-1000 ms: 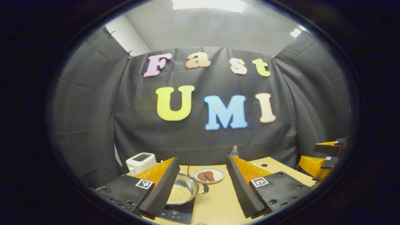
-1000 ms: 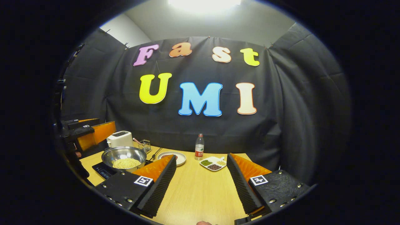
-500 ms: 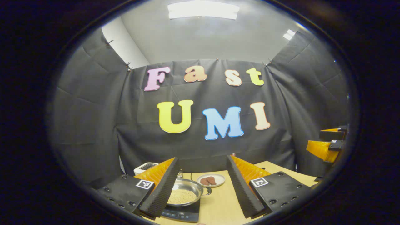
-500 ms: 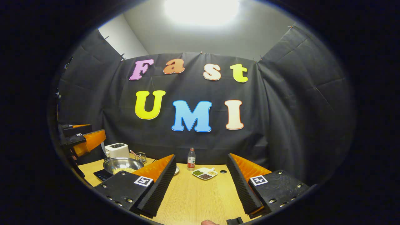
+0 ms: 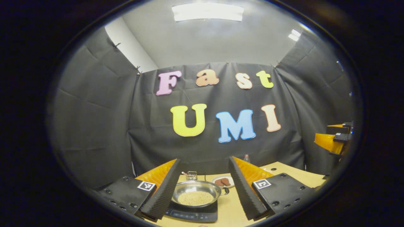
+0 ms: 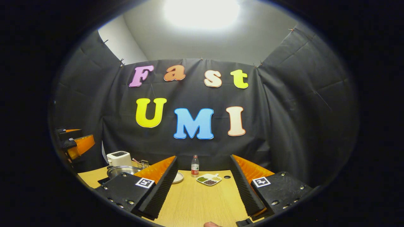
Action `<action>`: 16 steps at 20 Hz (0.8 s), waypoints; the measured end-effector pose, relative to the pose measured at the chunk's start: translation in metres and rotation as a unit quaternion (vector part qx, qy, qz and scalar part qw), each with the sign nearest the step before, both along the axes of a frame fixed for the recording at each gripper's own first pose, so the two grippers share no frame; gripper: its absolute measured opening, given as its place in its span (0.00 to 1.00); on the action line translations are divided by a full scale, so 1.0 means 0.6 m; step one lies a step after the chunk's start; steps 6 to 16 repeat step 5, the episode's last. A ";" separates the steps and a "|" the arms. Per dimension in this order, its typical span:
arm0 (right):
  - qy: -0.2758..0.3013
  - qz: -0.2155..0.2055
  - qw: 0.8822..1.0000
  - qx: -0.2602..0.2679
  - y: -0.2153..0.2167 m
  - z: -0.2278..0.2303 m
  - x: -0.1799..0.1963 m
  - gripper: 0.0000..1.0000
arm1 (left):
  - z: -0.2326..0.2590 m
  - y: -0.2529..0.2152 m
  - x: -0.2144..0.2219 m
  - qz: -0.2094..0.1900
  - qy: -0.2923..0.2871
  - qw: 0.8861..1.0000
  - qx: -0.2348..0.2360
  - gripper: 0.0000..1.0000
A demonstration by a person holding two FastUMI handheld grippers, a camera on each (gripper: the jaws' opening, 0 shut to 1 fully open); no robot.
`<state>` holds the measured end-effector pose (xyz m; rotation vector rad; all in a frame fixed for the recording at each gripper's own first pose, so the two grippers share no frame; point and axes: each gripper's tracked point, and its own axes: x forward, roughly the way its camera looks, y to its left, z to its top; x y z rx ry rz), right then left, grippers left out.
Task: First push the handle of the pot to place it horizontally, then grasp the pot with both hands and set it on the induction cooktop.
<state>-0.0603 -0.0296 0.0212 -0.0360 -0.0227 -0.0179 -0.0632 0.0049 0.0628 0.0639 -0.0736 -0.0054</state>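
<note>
In the left gripper view, the left gripper (image 5: 203, 189) sits at the bottom of the frame with its fingers spread wide, holding nothing. Between them, lower centre, the pot (image 5: 196, 193) stands on the induction cooktop (image 5: 192, 215), a mound of pale grains in its bowl. A dark handle (image 5: 225, 190) juts from the pot's right rim. Just behind it lies a small plate (image 5: 223, 181) with brown pieces, and a small wire basket (image 5: 191, 175) stands beyond the pot's far rim. The wooden worktop (image 5: 230, 214) carries them all. At the far right edge the right gripper (image 5: 335, 138) hangs above the worktop.

In the right gripper view, the right gripper (image 6: 203, 189) is likewise released, its fingers wide apart over bare worktop (image 6: 199, 205). At lower left the pot (image 6: 121, 170) shows partly behind the left finger, with a white toaster (image 6: 118, 158) behind it. A bottle (image 6: 195, 165) and a divided dish (image 6: 209, 179) sit at lower centre. The left gripper (image 6: 74, 143) shows at the left edge.
</note>
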 end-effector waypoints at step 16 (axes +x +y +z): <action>-0.006 0.016 1.000 -0.009 0.031 0.012 -0.002 0.97 | -0.002 0.027 -0.011 0.013 0.002 1.000 0.001 0.97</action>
